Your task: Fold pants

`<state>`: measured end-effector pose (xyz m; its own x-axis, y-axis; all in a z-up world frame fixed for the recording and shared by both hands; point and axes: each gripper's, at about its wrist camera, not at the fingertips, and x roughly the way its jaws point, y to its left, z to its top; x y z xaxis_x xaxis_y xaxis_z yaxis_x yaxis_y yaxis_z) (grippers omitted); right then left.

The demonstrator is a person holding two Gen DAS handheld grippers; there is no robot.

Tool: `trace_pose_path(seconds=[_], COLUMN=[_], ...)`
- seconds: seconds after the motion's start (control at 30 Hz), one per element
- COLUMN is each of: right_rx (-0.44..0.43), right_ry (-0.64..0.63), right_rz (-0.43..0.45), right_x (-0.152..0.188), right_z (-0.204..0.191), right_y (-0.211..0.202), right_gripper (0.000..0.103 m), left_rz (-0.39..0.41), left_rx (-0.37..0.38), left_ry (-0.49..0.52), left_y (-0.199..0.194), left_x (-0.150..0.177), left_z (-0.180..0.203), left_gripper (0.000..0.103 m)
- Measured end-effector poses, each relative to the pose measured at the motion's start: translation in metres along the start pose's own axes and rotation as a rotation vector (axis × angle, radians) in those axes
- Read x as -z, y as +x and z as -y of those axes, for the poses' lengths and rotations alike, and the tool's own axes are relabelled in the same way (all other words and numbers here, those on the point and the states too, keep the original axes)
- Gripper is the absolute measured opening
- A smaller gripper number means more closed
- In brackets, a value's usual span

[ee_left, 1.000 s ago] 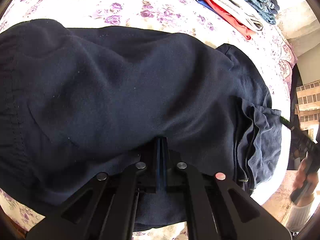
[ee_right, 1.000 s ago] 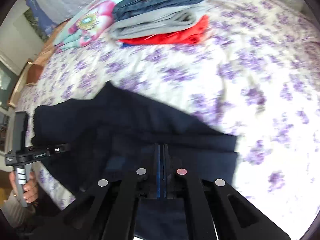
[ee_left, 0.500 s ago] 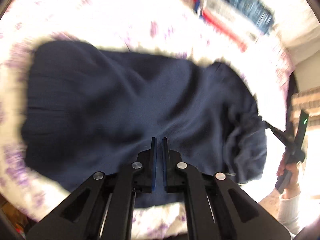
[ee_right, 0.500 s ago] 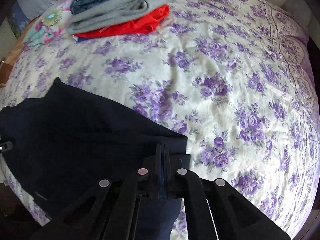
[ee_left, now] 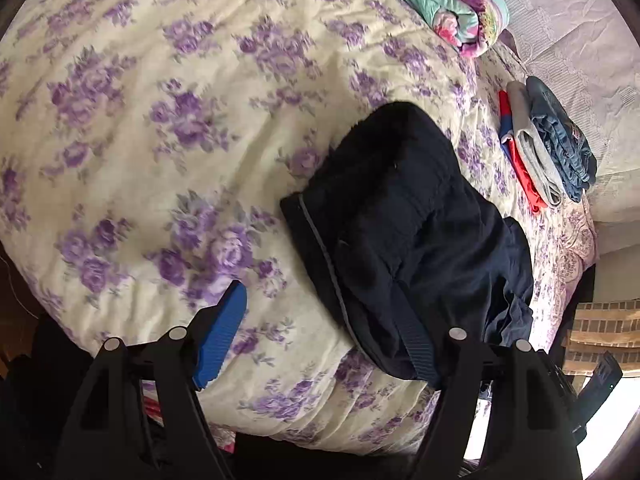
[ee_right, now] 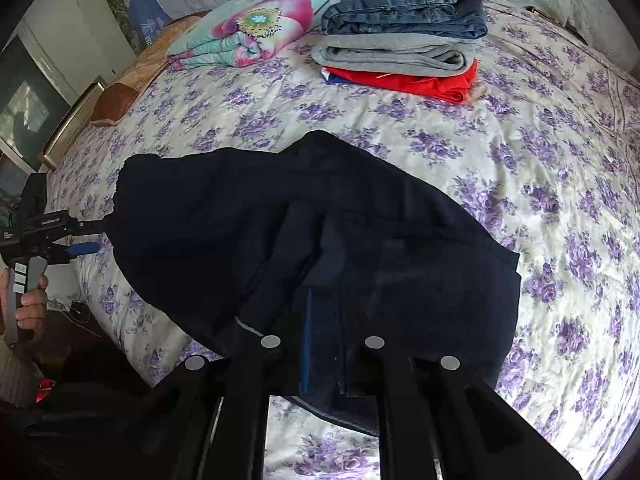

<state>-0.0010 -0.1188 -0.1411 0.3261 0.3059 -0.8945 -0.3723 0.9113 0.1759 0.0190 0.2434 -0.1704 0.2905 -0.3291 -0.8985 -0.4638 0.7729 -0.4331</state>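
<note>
Dark navy pants [ee_left: 404,224] lie folded in a bundle on the floral bedspread [ee_left: 160,128], near the bed's front edge. My left gripper [ee_left: 332,344] is open wide; its blue left pad [ee_left: 220,340] is over bare bedspread and its right finger is hidden under the pants' edge. In the right wrist view the pants [ee_right: 320,220] spread across the middle. My right gripper [ee_right: 324,344] has its jaws partly apart with navy cloth lying between them. The left gripper [ee_right: 80,240] shows at the pants' left end, open.
A stack of folded clothes [ee_right: 404,36], jeans on grey on red, sits at the back of the bed, also seen in the left wrist view [ee_left: 548,148]. A folded floral blanket [ee_right: 256,28] lies beside it. The bed edge runs along the bottom left.
My left gripper opened, let go of the pants and pulled back to the left. My right gripper's jaws parted with the cloth still between them. The pants now lie folded over.
</note>
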Motion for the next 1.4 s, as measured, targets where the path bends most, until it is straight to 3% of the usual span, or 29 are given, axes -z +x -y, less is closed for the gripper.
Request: trace_pose_path(seconds=[0.13,0.2,0.23,0.27,0.33,0.37,0.47,0.57,0.67,0.73,0.8,0.87,0.97,1.07,1.17,1.33,1.4], right_rx=[0.015,0.013,0.012,0.009,0.001,0.002,-0.036,-0.189,-0.290,-0.327,-0.298,-0.249,-0.242,-0.197,-0.143,-0.111,-0.125], right_ry=[-0.022,-0.005,0.007,0.021,0.048,0.058,0.055,0.031,-0.068,-0.107,-0.143,-0.186,-0.247,-0.220,-0.181,-0.163,-0.139], right_rz=[-0.006,-0.009,-0.012,-0.017,-0.033,-0.044,-0.043,-0.059,-0.110,-0.150,-0.203,-0.314,-0.346,-0.239,-0.194,-0.227,-0.178], right_x=[0.005,0.009,0.011,0.014,0.019,0.021,0.024,0.017,0.006,0.002,0.004,0.012,-0.002,-0.042,-0.076,-0.084,-0.085], right_z=[-0.006,-0.003,0.000,0.003,0.008,0.009,0.004,-0.015,-0.049,-0.064,-0.074,-0.083,-0.093,-0.085,-0.075,-0.074,-0.071], right_y=[0.000,-0.002,-0.001,-0.001,0.003,0.004,0.001,0.006,0.036,0.062,0.088,0.117,0.112,0.093,0.102,0.151,0.151], right_gripper=[0.011,0.012,0.012,0.012,0.012,0.013,0.015,0.018,0.020,0.012,0.009,0.008,0.008,0.008,0.008,0.005,0.005], left_rz=[-0.033,-0.021,-0.021,-0.024,-0.013,-0.018,0.040,0.061,0.067,0.072,0.071,0.067,0.065,0.070,0.086,0.097,0.105], left_rx=[0.019,0.036,0.038,0.037,-0.036,-0.010,0.003,-0.036,-0.003,0.028,0.041,0.033,0.017,0.033,0.028,0.030,0.023], left_ry=[0.015,0.024,0.028,0.038,0.068,0.095,0.160,0.225,0.236,0.224,0.214,0.214,0.205,0.205,0.230,0.251,0.279], left_y=[0.029,0.034,0.035,0.037,0.038,0.037,0.022,0.019,0.012,0.008,0.007,0.011,0.016,0.013,0.006,-0.002,-0.006], left_x=[0.003,-0.002,-0.006,-0.010,-0.016,-0.018,-0.013,-0.005,-0.001,-0.001,-0.002,-0.003,-0.004,-0.004,0.000,0.003,0.006], left_z=[0.015,0.021,0.028,0.034,0.048,0.053,0.067,0.077,0.077,0.073,0.070,0.069,0.068,0.069,0.075,0.087,0.097], left_gripper=[0.074,0.086,0.086,0.083,0.048,0.034,0.030,0.030,0.030,0.030,0.030,0.030,0.030,0.029,0.030,0.029,0.029])
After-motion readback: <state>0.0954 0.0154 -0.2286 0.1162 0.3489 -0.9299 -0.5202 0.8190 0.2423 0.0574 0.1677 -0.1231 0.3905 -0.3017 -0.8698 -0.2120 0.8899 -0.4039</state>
